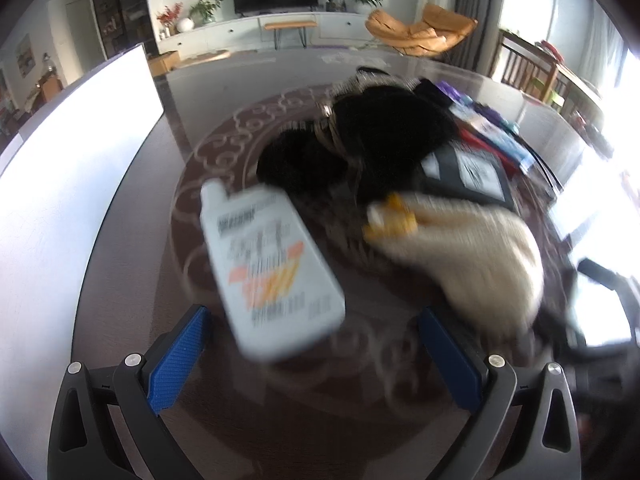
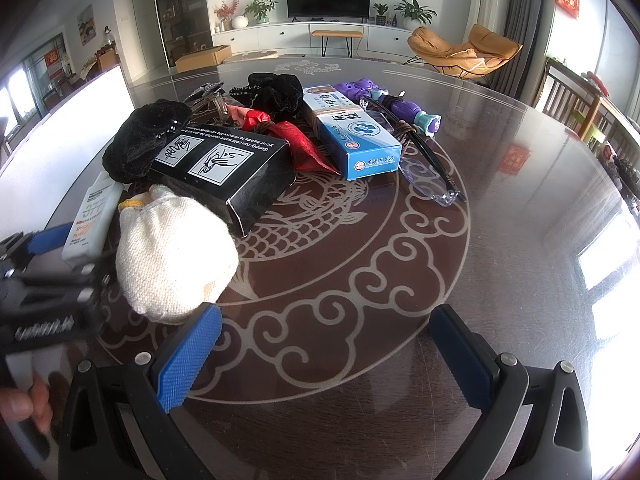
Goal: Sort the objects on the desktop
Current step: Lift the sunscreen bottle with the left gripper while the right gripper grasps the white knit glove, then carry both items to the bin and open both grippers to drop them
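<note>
The left gripper (image 1: pixel 312 356) has its blue pads spread wide with nothing gripped; a white bottle (image 1: pixel 272 272) with orange print lies flat on the table between and just ahead of the pads, its cap pointing toward eleven o'clock. That view is smeared by motion, so I cannot say for sure whether either pad touches the bottle. The right gripper (image 2: pixel 324 356) is likewise wide open and empty, hanging over bare patterned table (image 2: pixel 520 240).

By my reading the sorting has hardly begun. Everything lies in one loose heap in the right wrist view, with no separate groups visible. A cream cloth pouch (image 2: pixel 172 256) sits at about nine o'clock from the right gripper, just beside its left pad. Behind it, toward eleven o'clock, lies a black box (image 2: pixel 228 168) with white instruction panels, and a black fuzzy item (image 2: pixel 144 140) rests against the box's far-left end. At twelve o'clock are a red cloth (image 2: pixel 296 140), a blue and white carton (image 2: pixel 352 136) and another black fuzzy item (image 2: pixel 276 92). Toward one o'clock lie clear glasses (image 2: pixel 424 176) and a purple toy (image 2: pixel 384 100).

No tray or bin shows in either view, so where the groups should go cannot be told. The bottle looks like the first candidate for pickup; all the rest is left to do.
</note>
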`<action>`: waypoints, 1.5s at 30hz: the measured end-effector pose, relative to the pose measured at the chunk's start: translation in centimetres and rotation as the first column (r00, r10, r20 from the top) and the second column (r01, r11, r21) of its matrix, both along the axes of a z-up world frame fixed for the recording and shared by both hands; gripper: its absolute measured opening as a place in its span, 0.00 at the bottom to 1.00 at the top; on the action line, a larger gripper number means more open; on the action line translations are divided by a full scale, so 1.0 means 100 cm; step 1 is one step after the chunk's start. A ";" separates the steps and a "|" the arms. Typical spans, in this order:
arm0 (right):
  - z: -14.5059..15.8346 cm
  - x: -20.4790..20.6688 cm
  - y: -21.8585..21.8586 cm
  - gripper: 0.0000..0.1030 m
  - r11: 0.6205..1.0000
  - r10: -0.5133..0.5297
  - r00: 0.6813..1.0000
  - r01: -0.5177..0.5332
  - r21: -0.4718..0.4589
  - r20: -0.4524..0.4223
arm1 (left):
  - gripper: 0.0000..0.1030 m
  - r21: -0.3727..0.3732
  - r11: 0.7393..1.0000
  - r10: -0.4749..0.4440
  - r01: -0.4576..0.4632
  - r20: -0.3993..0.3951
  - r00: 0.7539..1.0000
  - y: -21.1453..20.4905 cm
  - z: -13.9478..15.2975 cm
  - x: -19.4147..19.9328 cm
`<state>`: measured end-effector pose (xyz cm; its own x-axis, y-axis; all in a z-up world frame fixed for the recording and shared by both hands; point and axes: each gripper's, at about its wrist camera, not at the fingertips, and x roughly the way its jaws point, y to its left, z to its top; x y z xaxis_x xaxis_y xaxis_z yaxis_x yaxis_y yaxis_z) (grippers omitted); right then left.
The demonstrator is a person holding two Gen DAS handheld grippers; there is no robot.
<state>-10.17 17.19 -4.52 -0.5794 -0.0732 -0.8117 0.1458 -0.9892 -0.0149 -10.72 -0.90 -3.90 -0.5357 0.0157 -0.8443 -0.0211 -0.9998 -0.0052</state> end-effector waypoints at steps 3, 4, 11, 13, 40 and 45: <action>0.000 0.000 0.000 1.00 1.000 0.000 1.000 0.000 0.000 0.000 | 1.00 0.000 0.999 -0.050 0.050 -0.017 0.999 0.000 0.000 0.034; 0.000 0.000 0.000 1.00 1.000 0.000 1.000 0.000 0.000 0.000 | 1.00 0.000 0.998 -0.058 0.058 -0.029 0.998 -0.001 -0.001 0.043; 0.000 0.002 -0.001 1.00 1.000 -0.002 1.000 0.002 -0.011 0.018 | 1.00 -0.001 1.000 -0.031 0.031 -0.043 0.999 -0.006 -0.002 0.060; 0.012 0.015 -0.001 1.00 0.996 0.042 0.999 -0.041 -0.083 0.005 | 1.00 -0.001 1.000 0.002 -0.002 -0.047 0.999 -0.011 -0.003 0.061; 0.014 0.081 0.008 0.61 0.954 0.295 0.955 -0.295 -0.048 -0.007 | 0.71 -0.005 0.987 0.162 -0.163 -0.038 0.986 -0.032 -0.007 -0.040; 0.022 0.076 0.013 0.79 0.938 0.346 0.938 -0.346 -0.003 0.023 | 0.49 0.009 0.995 0.098 -0.097 -0.084 0.992 -0.033 -0.001 -0.017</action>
<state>-2.55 18.51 -2.37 -0.5002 -0.2650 -0.8244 0.4790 -0.8777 -0.0086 -12.47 -4.22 -4.02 -0.6039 -0.0364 -0.7963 0.0759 -0.9970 -0.0120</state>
